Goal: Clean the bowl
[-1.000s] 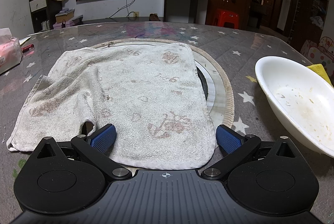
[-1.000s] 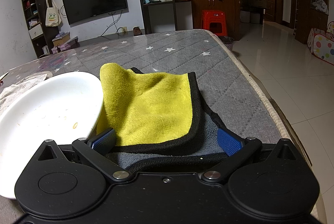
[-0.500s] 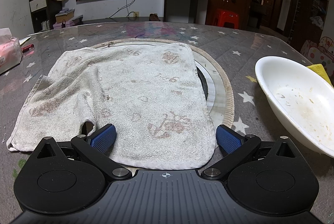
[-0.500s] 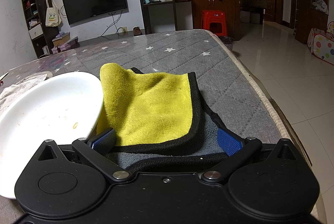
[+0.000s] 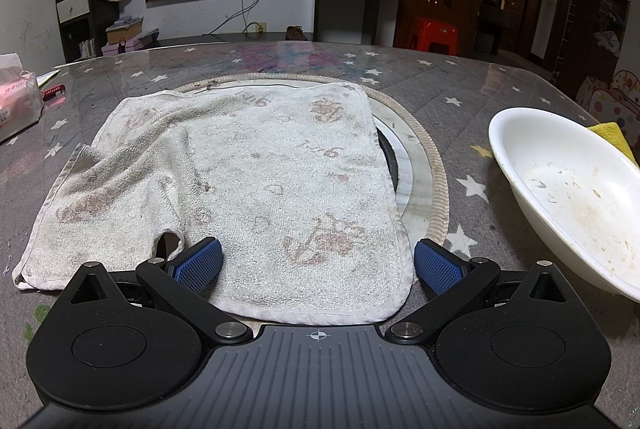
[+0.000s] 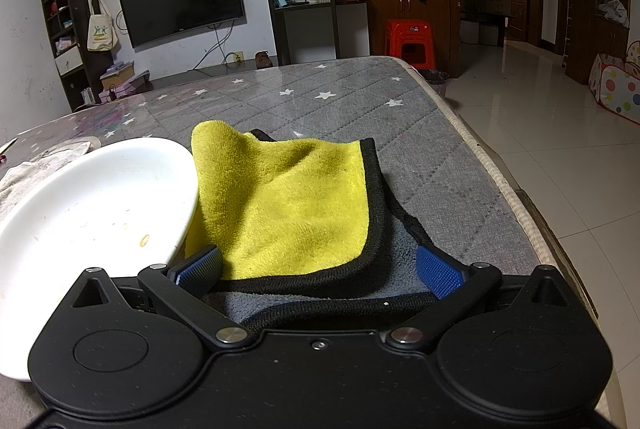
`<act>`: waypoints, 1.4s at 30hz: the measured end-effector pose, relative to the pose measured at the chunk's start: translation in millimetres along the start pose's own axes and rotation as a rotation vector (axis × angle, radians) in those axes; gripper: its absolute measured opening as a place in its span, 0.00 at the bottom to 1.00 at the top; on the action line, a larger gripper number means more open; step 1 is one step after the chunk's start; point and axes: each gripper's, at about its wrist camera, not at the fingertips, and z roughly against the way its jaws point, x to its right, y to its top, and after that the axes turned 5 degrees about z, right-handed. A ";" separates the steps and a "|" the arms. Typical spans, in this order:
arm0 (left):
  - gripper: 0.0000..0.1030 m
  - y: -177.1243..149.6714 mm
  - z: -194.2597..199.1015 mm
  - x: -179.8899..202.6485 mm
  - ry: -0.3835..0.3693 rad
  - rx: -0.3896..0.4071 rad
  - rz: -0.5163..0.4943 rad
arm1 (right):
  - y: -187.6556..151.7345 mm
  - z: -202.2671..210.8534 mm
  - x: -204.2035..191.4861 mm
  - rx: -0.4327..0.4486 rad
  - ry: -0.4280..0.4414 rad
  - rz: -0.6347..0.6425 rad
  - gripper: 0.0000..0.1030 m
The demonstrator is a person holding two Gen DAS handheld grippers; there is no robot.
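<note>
Counter (image 5: 500, 77) star-patterned, grey. White towel (image 5: 248, 181) spread flat ahead of left claw (image 5: 316, 261), jaws apart, empty. Bowl (image 6: 92, 205) (crumbs inside, unwiped) between both cloths. Yellow cloth (image 6: 288, 205) touches bowl rim; right claw (image 6: 318, 269) spread wide, straddling cloth's near edge, likely grabbing it for wiping.

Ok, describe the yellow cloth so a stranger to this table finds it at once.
Start at the grey star-patterned table and find the white bowl near its right edge. The yellow cloth lies just right of the bowl, tucked against its rim, between the open right gripper fingers. Unlike the stained white towel, it is bright yellow with black trim and a grey underside.
</note>
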 end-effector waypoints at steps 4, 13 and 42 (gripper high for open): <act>1.00 0.0 0.0 0.0 0.000 0.000 0.000 | 0.1 0.1 0.0 0.000 0.000 0.000 1.00; 1.00 0.1 0.2 0.2 0.000 0.000 0.000 | 0.0 0.0 0.0 0.000 0.000 0.000 1.00; 1.00 2.8 10.4 -6.3 0.022 -0.025 0.043 | 1.5 0.8 -0.5 0.000 0.001 0.000 1.00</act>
